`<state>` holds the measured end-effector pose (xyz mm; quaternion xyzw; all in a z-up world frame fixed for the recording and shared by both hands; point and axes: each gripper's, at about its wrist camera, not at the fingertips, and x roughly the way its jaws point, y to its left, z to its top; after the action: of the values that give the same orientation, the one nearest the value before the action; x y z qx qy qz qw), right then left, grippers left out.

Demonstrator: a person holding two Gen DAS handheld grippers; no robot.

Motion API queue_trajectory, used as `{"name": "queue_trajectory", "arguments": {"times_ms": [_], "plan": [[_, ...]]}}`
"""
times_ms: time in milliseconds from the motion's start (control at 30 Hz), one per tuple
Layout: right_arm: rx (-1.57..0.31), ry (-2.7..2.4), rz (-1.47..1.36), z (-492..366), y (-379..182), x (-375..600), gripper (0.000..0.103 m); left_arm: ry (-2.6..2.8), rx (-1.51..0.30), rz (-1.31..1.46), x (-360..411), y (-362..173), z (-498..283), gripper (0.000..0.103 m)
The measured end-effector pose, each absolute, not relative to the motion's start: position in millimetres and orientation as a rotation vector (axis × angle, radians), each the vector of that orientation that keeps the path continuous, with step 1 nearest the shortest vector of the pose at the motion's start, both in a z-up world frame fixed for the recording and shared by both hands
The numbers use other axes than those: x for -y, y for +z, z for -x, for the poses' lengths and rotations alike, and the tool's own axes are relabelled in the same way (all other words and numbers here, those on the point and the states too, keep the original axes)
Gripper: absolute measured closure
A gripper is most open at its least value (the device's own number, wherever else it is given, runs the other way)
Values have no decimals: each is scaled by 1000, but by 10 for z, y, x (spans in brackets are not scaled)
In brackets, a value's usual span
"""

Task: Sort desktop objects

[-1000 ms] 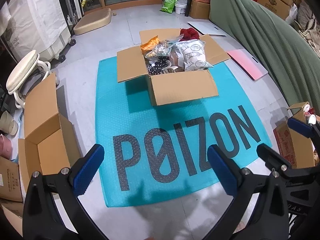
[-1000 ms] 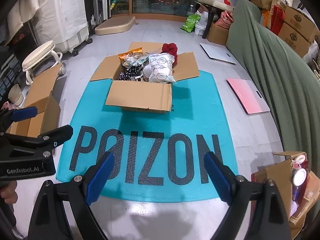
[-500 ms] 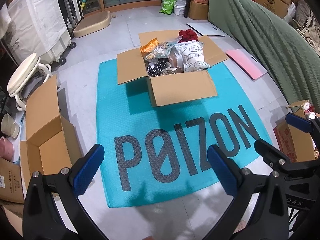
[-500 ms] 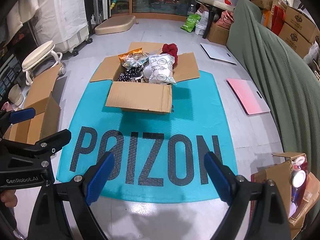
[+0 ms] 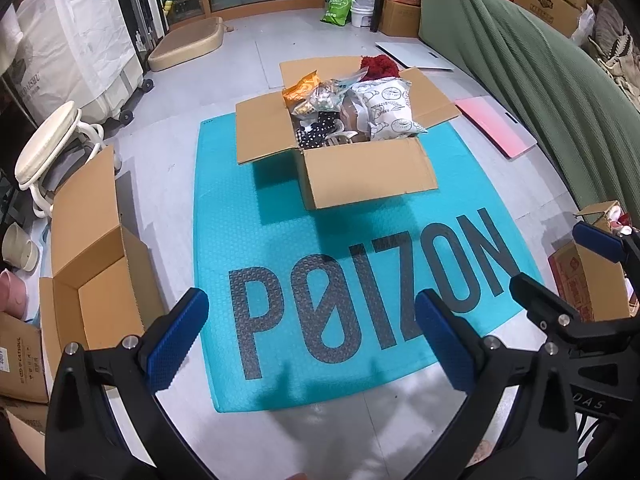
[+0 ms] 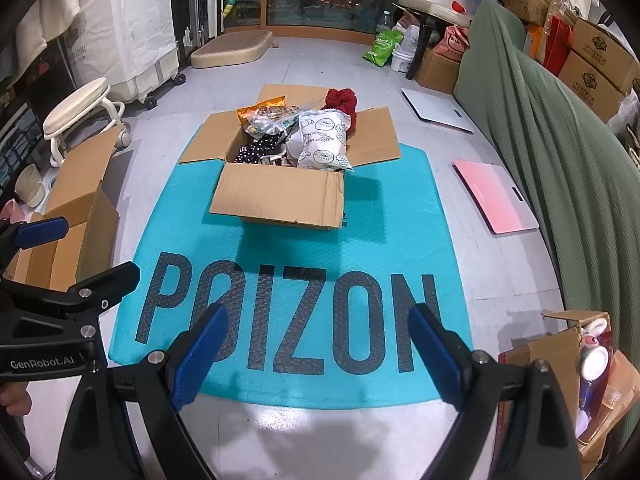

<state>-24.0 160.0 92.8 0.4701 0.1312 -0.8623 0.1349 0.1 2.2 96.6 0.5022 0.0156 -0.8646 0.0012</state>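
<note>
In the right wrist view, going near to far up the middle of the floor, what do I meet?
Right tongs → teal POIZON mat → full cardboard box → white printed snack bag → red fluffy item → beige tray by the glass doors.

**Open box set at far end of floor mat**

An open cardboard box (image 5: 360, 176) is placed on the far part of a mat (image 5: 280, 232) laid on the floor. Snack bags (image 5: 390, 110) are piled in it. An empty box (image 5: 96, 280) is seen left of the mat, a filled carton (image 6: 576, 360) right, a flat board (image 6: 496, 196) beyond it.
</note>
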Motion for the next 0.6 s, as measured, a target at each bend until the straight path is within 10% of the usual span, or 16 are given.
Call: {"name": "queue_trajectory", "arguments": {"times_ms": [600], "plan": [[-409,-2481,-1355,249,924,-1562,11,-2698,-81,-1587,57,938,-23,0]]}}
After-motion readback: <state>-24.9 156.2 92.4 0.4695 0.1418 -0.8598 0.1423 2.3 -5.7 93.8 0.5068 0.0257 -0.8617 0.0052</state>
